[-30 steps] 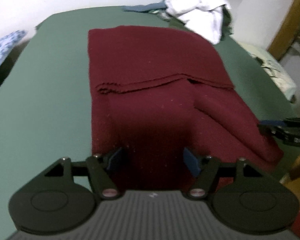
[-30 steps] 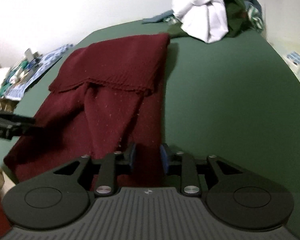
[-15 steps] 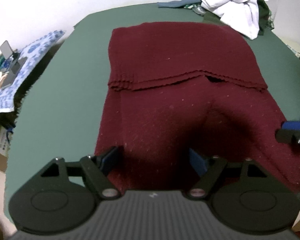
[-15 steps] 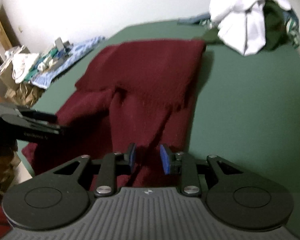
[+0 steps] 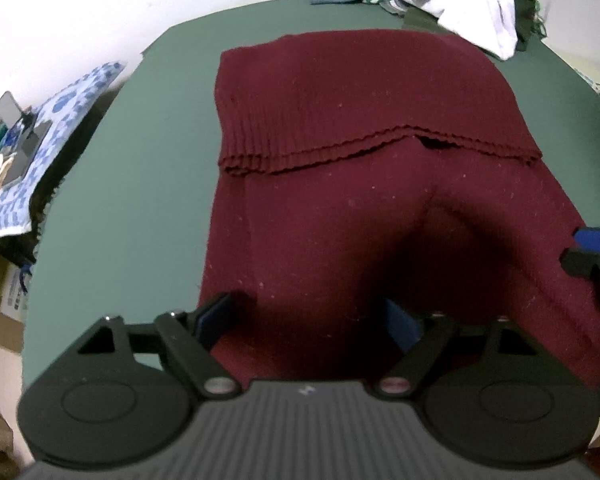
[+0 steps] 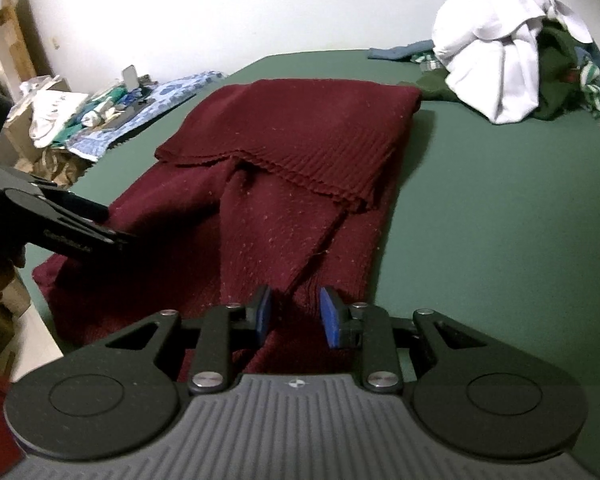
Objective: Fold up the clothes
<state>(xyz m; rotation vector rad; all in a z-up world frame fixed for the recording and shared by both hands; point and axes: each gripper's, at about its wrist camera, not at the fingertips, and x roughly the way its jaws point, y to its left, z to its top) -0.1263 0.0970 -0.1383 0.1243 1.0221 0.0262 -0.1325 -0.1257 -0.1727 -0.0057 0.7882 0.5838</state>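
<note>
Sweater [image 5: 360,208] lies on the green bed [image 6: 500,220], its far end already folded toward me over the middle, so I judge one fold done and the near half still to bring up. My left gripper [image 5: 308,320] has just been opening wide, its pads clear of the knit beneath. My right gripper [image 6: 294,314] stands narrowly open over the near edge; whether it pinches cloth I can't tell.

No legible text anywhere.
</note>
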